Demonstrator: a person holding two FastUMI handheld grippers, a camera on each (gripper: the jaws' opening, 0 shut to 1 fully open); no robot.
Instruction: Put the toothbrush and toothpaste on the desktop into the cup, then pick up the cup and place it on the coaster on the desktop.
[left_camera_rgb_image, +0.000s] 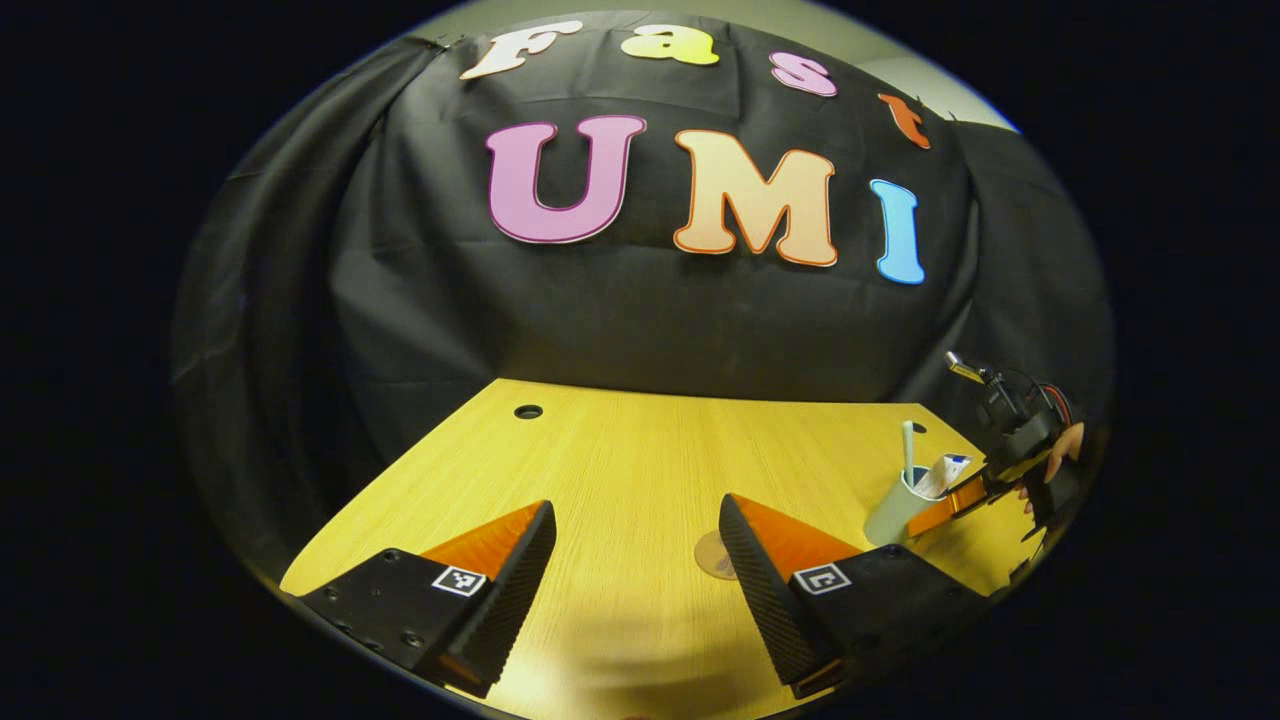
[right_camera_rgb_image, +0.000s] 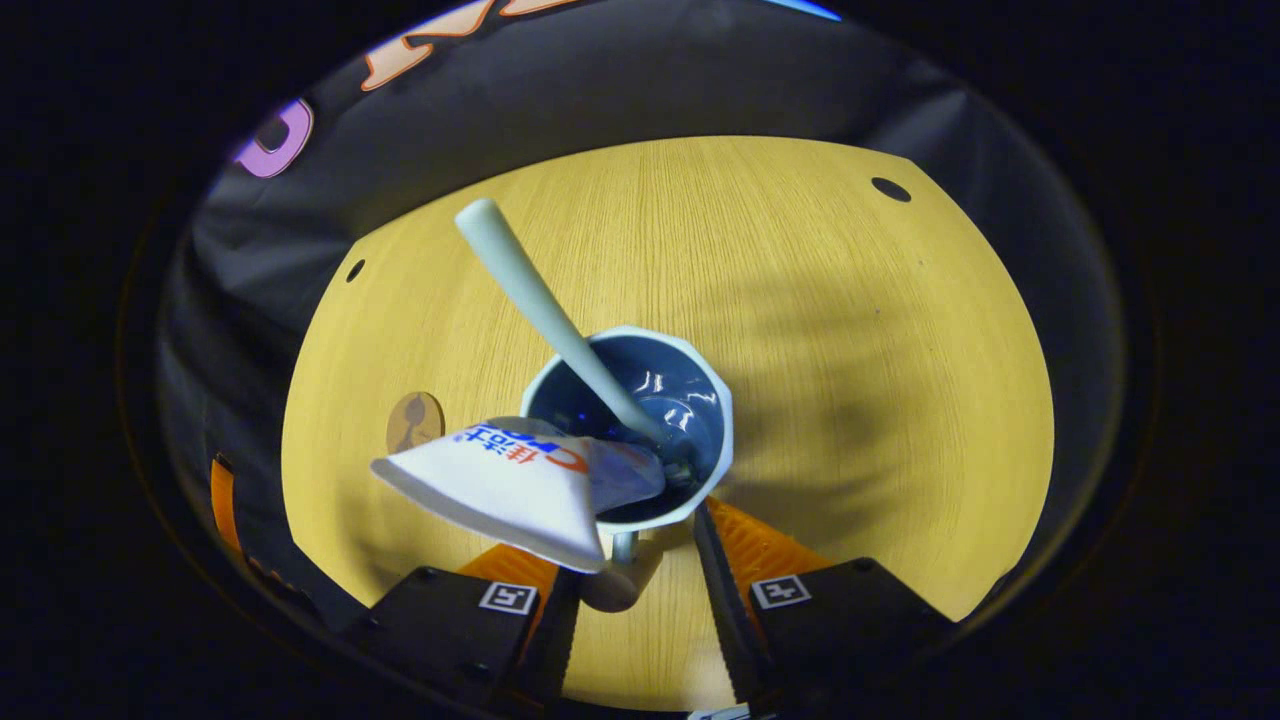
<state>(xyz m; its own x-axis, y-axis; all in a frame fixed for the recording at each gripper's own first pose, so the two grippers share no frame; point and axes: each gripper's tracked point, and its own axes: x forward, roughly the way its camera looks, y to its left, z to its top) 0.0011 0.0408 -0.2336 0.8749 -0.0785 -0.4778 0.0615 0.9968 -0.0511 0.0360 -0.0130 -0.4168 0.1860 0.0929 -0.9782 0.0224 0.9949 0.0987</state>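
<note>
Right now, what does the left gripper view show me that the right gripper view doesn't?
Left gripper view: the left gripper, jaws wide apart above the desk, and a hand holding the right gripper at the cup. Right gripper view: the cup's inside from above, its handle between that gripper's jaws. Shared: cup, toothbrush, toothpaste, coaster, desk.

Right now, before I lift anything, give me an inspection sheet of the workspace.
Surface: wooden desktop, with round holes near the far edge.
Job's things: cup upright on the desktop; toothbrush and toothpaste already stand in it, leaning out. Coaster lies apart from the cup, bare.
Clutter: nothing seen.
Grippers: left tool open over the desktop, holding nothing. Right tool straddles the cup handle; contact cannot be told. A hand holds it.
Cables: wiring on the right tool's body.
Surroundings: black cloth wall.
</note>
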